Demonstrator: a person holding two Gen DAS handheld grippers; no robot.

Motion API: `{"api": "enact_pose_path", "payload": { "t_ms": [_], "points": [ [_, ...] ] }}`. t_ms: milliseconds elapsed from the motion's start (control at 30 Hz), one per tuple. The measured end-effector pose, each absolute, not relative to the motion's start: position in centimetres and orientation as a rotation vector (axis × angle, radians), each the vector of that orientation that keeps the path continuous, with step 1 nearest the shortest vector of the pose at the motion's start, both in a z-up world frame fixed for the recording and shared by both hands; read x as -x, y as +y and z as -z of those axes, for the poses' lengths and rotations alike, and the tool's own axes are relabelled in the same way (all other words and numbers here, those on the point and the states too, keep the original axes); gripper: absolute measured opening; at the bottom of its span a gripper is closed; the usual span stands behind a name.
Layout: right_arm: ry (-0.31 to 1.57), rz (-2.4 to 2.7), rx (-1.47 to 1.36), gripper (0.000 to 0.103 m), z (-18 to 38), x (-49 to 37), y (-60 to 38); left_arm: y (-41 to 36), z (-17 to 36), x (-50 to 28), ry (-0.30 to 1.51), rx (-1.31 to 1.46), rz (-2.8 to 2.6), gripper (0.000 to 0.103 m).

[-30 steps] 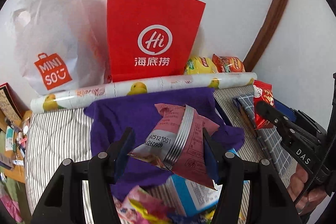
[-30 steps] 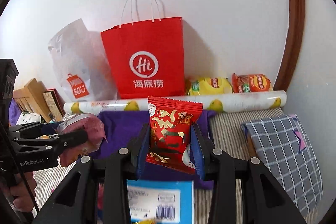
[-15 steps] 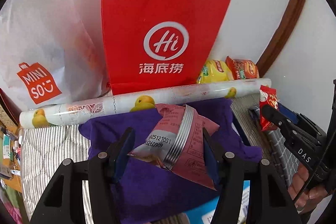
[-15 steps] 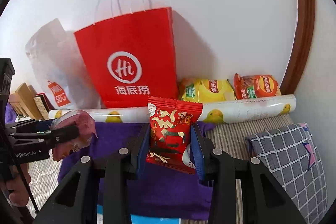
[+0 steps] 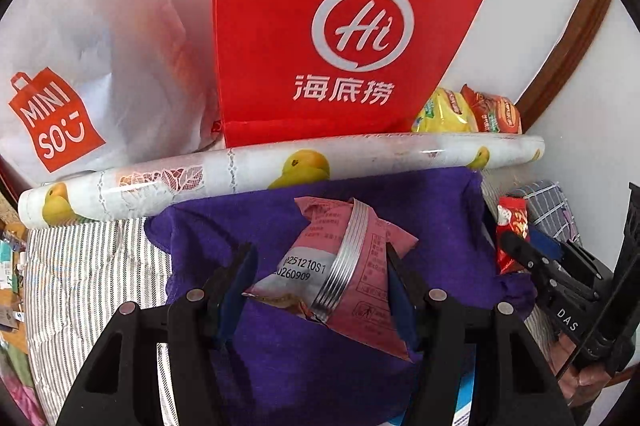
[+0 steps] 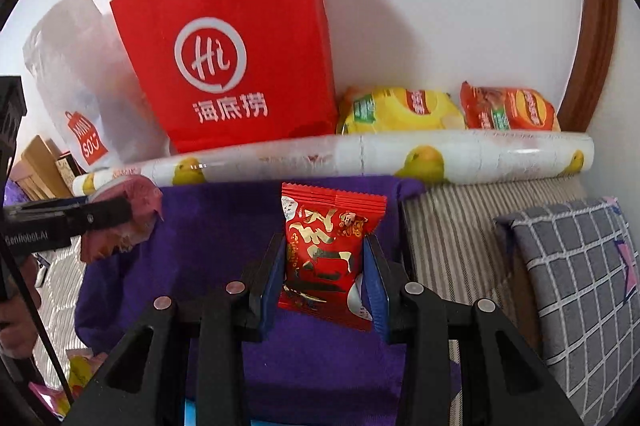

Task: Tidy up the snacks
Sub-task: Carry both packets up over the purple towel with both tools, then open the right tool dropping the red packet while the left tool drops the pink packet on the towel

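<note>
Left gripper (image 5: 318, 276) clamps a crumpled pink foil snack packet (image 5: 340, 266) by its sides, and the right gripper (image 6: 325, 278) squeezes a small red foil snack pouch with gold lettering (image 6: 326, 250) upright; both hang above the purple cloth (image 6: 208, 226), probably bound for the row of snacks behind the fruit-printed roll (image 6: 360, 158). Only the right wrist view shows the yellow chip bag (image 6: 400, 110) and orange chip bag (image 6: 508, 108) fully (the left view half hides them behind the red paper shopping bag (image 5: 340, 26)).

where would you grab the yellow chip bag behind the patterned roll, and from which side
Probably from above, pinching the puffed top of the yellow chip bag. The patterned roll lies across its front, the wall is behind, and the red paper bag and orange chip bag flank it.
</note>
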State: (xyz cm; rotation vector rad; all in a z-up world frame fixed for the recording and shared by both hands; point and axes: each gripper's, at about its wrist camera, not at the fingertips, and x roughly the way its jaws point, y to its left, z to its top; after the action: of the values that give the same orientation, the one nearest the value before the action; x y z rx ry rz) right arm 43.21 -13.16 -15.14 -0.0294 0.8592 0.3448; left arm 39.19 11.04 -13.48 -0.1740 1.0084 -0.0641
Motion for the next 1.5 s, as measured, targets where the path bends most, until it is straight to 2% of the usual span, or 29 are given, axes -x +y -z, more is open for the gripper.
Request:
{"api": "enact_pose_path", "payload": {
  "t_ms": [533,1000,1167,1233,1400,1500],
  "points": [
    [1.025,-0.402,-0.039,0.038,18.5,-45.3,-13.5,12.1,16.9,-40.9,1.109,0.186,0.011,0.059],
    [1.065,-0.343,0.006,0.039,19.6,-45.6,-13.3,12.2,17.5,-41.5,1.136,0.185,-0.001,0.059],
    [1.049,-0.348,0.037,0.053,19.4,-45.2,-13.0,12.2,17.2,-41.4,1.132,0.179,0.003,0.060],
    [1.030,-0.365,0.036,0.064,19.1,-44.9,-12.9,12.2,17.3,-41.4,1.137,0.181,0.009,0.060],
    [0.955,-0.381,0.038,0.070,17.3,-43.8,-13.0,11.7,17.5,-41.6,1.170,0.166,0.038,0.061],
    [0.901,-0.394,0.034,0.072,15.7,-43.1,-12.8,11.8,16.5,-41.2,1.148,0.173,0.044,0.073]
  ]
}}
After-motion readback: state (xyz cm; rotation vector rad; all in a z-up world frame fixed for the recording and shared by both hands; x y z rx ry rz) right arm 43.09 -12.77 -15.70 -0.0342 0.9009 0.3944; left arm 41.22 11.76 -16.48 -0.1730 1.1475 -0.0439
